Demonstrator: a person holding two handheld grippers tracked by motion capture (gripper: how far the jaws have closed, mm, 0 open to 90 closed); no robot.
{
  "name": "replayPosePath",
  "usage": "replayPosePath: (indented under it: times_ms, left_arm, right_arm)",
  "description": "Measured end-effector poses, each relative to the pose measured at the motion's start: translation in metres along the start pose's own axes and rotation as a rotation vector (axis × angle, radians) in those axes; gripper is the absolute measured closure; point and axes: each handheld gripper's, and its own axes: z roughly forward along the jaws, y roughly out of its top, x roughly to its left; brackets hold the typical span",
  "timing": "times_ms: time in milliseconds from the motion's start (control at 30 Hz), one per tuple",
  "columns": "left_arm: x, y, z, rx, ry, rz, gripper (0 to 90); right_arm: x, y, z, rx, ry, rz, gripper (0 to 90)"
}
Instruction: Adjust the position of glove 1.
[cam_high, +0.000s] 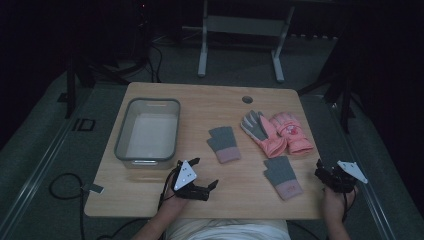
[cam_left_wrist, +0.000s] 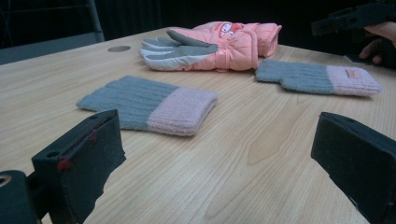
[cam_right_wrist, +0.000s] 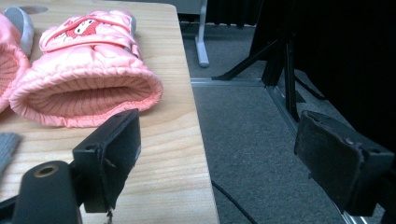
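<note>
Both grippers stand wide open and hold nothing. Low over the near edge of the wooden table, the left gripper spreads its black jaws far apart, touching no glove, and it faces the nearer grey knit glove with a pink cuff. That glove lies flat toward the table's middle, its long axis running near to far, cuff at the near end and grey fingers pointing far. The right gripper sits at the table's near right edge, jaws equally wide and empty, one over the wood and one out past the edge above the grey carpet. Just ahead of it lies a padded pink ski glove, open cuff toward the gripper, fingers pointing far. Beside that, to the left, its mate lies with grey palm up, the two touching. A second grey knit glove rests on the near right, cuff nearest the person. On the far left of the table stands a grey plastic tub.
</note>
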Motion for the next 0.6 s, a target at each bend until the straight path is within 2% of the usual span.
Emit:
replayPosePath:
  times_ms: [600]
  left_arm:
    - [-0.0013, 0.0001, 0.0002, -0.001, 0.008, 0.008, 1.9]
  right_arm:
    - [0.0015, 0.0001, 0.0012, 0.014, 0.024, -0.017, 14.6]
